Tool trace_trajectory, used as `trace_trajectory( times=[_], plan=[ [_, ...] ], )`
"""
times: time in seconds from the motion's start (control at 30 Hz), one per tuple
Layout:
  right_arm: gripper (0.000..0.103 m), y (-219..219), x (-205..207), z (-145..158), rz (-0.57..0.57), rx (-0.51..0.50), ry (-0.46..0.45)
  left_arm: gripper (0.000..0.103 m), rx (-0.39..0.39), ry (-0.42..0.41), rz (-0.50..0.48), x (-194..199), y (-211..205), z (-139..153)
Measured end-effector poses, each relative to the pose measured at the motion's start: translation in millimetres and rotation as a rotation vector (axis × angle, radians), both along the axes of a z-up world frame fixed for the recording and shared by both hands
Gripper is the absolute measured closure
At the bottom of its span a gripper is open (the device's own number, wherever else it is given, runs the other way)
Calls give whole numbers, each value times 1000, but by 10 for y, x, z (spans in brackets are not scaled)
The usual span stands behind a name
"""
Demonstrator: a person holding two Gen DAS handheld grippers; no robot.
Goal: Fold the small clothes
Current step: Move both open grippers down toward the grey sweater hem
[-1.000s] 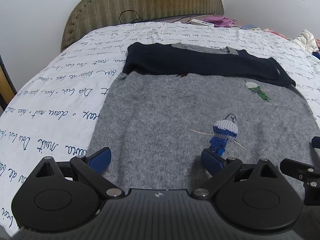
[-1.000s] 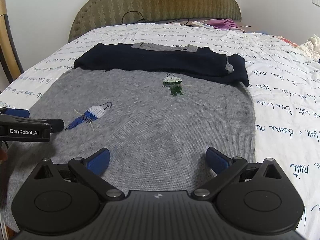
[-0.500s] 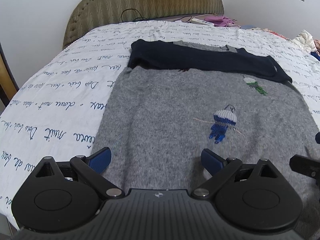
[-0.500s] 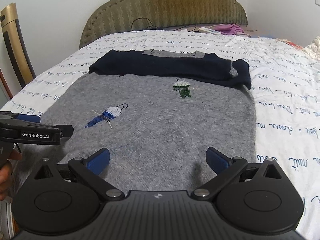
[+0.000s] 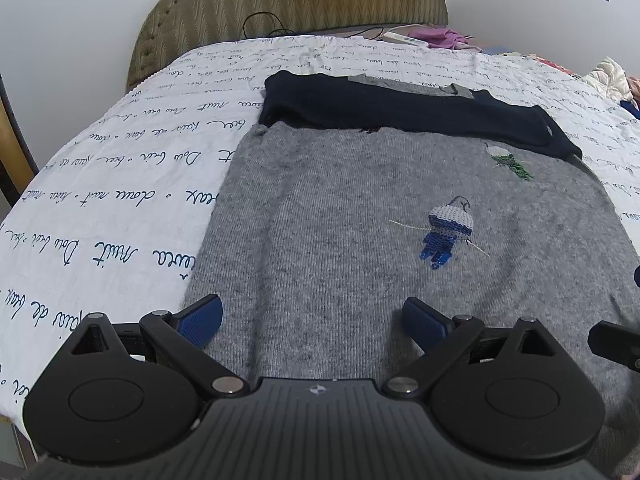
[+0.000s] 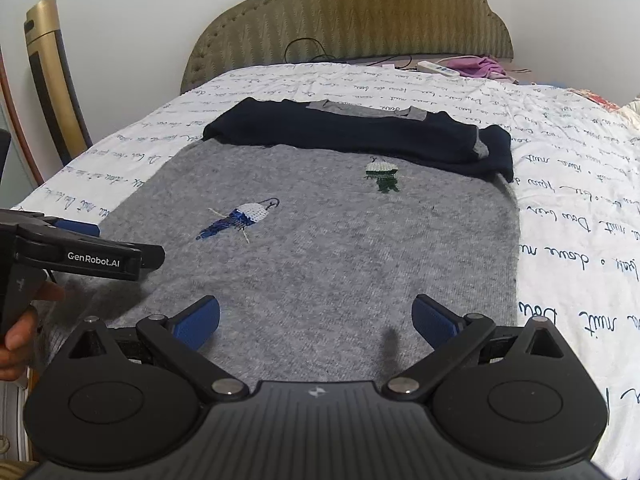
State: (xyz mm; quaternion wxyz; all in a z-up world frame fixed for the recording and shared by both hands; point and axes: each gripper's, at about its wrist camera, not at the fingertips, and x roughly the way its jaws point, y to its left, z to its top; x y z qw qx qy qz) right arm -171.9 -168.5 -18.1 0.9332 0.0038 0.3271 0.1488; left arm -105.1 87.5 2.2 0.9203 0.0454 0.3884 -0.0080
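A grey knitted sweater (image 5: pixel 340 220) (image 6: pixel 340 248) with small embroidered figures lies flat on the bed. Its navy sleeves (image 5: pixel 400 112) (image 6: pixel 360 136) are folded across the top. My left gripper (image 5: pixel 312 318) hovers open over the sweater's near left hem, nothing between its blue pads. My right gripper (image 6: pixel 316 316) is open above the near right hem, also empty. In the right wrist view the left gripper (image 6: pixel 76 240) shows side-on at the left edge, held by a hand (image 6: pixel 20 324).
The bed has a white sheet with blue script (image 5: pixel 100 200) (image 6: pixel 580 200) and an olive padded headboard (image 6: pixel 348 16). A power strip (image 6: pixel 438 68) and pink cloth (image 6: pixel 480 66) lie near the headboard. More clothes (image 5: pixel 608 76) are piled at the far right. A gold chair frame (image 6: pixel 52 80) stands left.
Both grippers have drawn back toward the near edge of the bed and risen a little; the sweater looks farther away. Both stay open and empty. The sweater has not moved.
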Motion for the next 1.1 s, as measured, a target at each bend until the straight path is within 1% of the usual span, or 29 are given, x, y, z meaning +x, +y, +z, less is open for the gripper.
trace_trajectory(
  times=[0.33,0.5,0.77,0.9,1.1],
  plan=[
    [0,16,-82,17,23,-14,-3,5,3,7,-13,-93,40,8],
    [0,-21,-111,28,20,-6,-4,5,-10,14,0,-114,99,15],
    [0,-49,-146,14,20,19,-2,5,-20,14,-12,-172,160,28],
    [0,-128,-170,36,8,39,-7,6,-26,-5,-43,-255,225,67],
    [0,-216,-208,11,16,73,9,6,12,-35,-65,-369,349,89]
  ],
)
